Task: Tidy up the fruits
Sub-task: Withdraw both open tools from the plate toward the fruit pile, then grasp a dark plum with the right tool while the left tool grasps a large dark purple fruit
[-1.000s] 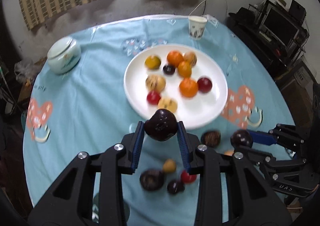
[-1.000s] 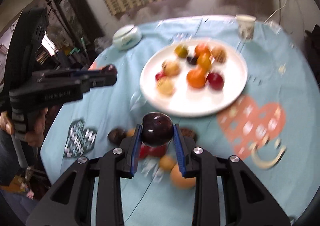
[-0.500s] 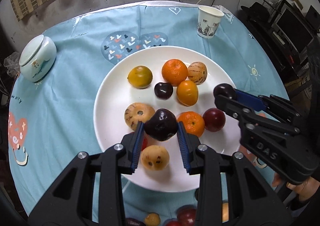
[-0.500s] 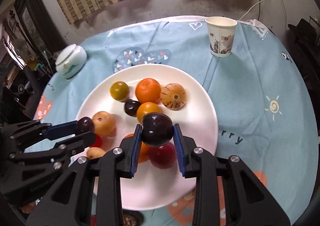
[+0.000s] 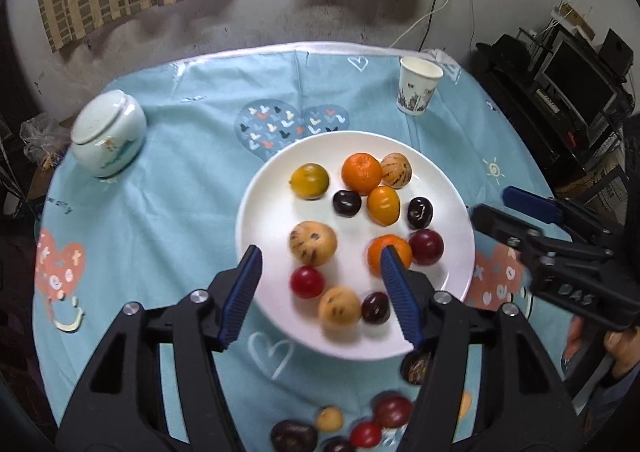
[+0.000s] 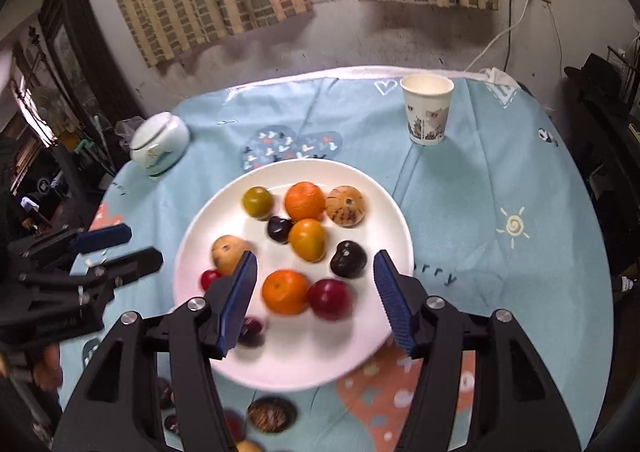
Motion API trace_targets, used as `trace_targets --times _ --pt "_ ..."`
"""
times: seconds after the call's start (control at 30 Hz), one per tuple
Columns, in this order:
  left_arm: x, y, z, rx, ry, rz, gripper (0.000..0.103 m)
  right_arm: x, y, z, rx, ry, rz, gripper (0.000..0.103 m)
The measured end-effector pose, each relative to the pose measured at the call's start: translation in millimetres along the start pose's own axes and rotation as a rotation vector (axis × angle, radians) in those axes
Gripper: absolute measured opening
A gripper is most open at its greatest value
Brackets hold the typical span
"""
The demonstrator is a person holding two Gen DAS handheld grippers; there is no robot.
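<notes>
Loose fruits are lying on the blue tablecloth behind and below both tools, nearer the person than the white plate; the left gripper and right gripper are hovering spread and empty, equally near.

Glossy white ceramic plate; matt printed cloth tablecloth; paper cup; glazed jar.
</notes>
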State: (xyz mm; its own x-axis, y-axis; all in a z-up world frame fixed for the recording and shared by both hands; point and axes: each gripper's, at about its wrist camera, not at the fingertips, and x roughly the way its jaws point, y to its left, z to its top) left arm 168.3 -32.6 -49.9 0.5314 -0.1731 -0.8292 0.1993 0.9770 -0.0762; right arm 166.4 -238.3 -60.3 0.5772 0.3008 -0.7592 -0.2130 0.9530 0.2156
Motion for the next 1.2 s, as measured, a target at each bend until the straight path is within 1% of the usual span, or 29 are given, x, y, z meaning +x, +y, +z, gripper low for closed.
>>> trace_targets --times 0.07,0.13,0.2,0.27,0.37,0.47,0.53,0.57,0.63,0.9,0.97,1.0,1.07,1.13,1.17,1.2 --pt "-23 15 -16 0.0 -0.027 -0.002 0.072 -26 14 -19 -0.023 -0.012 0.049 0.061" --pt "-39 31 -37 -0.01 -0.037 0.005 0.072 -45 30 -45 -0.056 -0.014 0.088 0.061" --pt "-51 48 -60 -0.033 -0.03 0.0 0.072 -56 50 -81 -0.093 0.008 0.1 0.061" --pt "-57 61 -83 -0.058 -0.016 -0.001 0.072 -57 70 -117 -0.116 0.055 0.118 0.061" --pt "-58 80 -115 -0.119 0.024 -0.004 0.072 -45 98 -162 -0.103 0.134 0.164 0.061" --pt "-57 93 -136 -0.163 0.06 -0.001 0.072 -23 119 -188 -0.091 0.201 0.174 0.055" --pt "-59 98 -145 -0.172 0.066 0.0 0.072 -14 128 -196 -0.075 0.216 0.163 0.055" --pt "-62 99 -149 -0.167 0.063 0.004 0.072 -10 132 -199 -0.071 0.211 0.146 0.055" --pt "-67 100 -155 -0.151 0.056 0.007 0.072 -2 136 -200 -0.045 0.217 0.142 0.055" --pt "-71 111 -162 -0.139 0.071 0.003 0.072 25 139 -194 0.04 0.222 0.108 0.055" --pt "-68 112 -165 -0.134 0.081 0.0 0.072 33 141 -192 0.062 0.223 0.117 0.054" --pt "-67 113 -166 -0.131 0.086 -0.001 0.072 36 141 -191 0.071 0.22 0.119 0.051" --pt "-63 113 -168 -0.124 0.097 -0.007 0.072 41 143 -188 0.088 0.202 0.122 0.05" --pt "-62 112 -170 -0.113 0.103 -0.012 0.072 45 143 -184 0.093 0.206 0.127 0.041" --pt "-61 111 -170 -0.107 0.104 -0.013 0.072 45 142 -183 0.095 0.21 0.132 0.041" --pt "-60 111 -169 -0.103 0.105 -0.016 0.072 45 140 -182 0.1 0.211 0.141 0.038"
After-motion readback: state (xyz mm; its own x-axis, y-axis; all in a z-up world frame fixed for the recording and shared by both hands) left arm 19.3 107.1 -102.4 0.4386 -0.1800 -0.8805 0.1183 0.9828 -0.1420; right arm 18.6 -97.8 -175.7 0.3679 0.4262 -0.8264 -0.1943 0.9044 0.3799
